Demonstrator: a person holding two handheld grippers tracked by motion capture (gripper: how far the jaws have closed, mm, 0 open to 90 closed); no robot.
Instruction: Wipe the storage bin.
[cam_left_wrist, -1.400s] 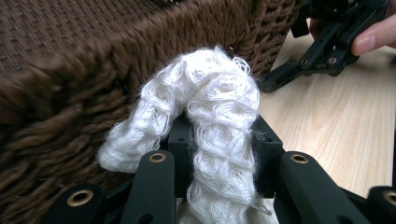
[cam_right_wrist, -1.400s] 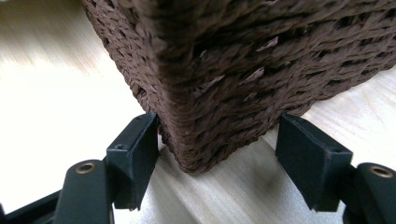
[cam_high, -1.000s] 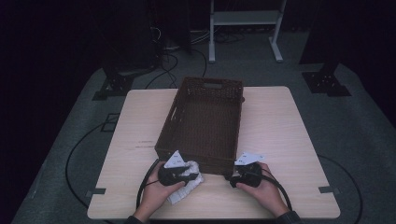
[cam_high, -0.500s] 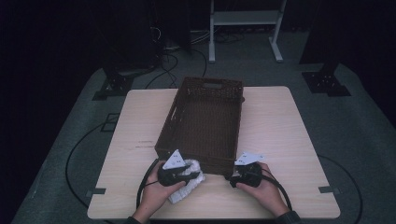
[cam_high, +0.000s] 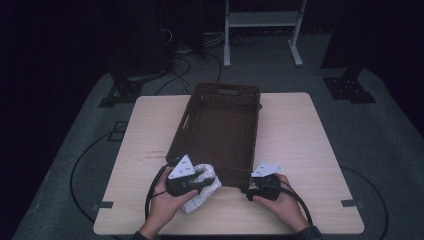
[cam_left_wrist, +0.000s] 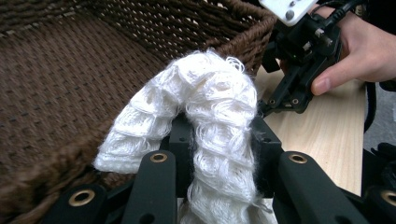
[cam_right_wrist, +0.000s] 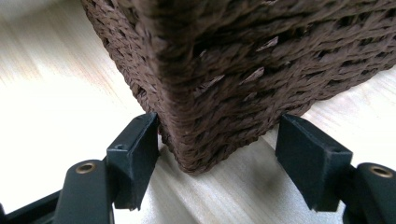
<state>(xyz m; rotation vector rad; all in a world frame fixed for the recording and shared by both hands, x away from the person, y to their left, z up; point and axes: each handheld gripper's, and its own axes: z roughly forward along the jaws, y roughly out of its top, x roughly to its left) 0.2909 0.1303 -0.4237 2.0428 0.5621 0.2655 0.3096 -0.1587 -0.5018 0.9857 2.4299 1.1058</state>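
At the near end of the table (cam_high: 150, 130), the left gripper (cam_high: 192, 182) has its jaws squeezed tight on a white cloth (cam_left_wrist: 205, 116). The cloth is folded over the jaws like a hump, right beside the near wall of the brown basket (cam_high: 220, 125). One end droops down on the basket side and looks like it rests on the rim. The loose part hangs toward the table.

The right gripper (cam_right_wrist: 215, 154) has its jaws partly open, one on each side of the basket's near corner. One jaw touches the weave. The other stands apart, so it holds nothing.

What could go wrong? I think the fluffy loops could catch on the rough rim, and then the cloth might pull out of the jaws. The hanging part could stay outside the basket if the cloth is let go too soon. The basket could also slide if the cloth drags on it, because the right jaws are not pinching it. The two grippers are near each other and could bump.
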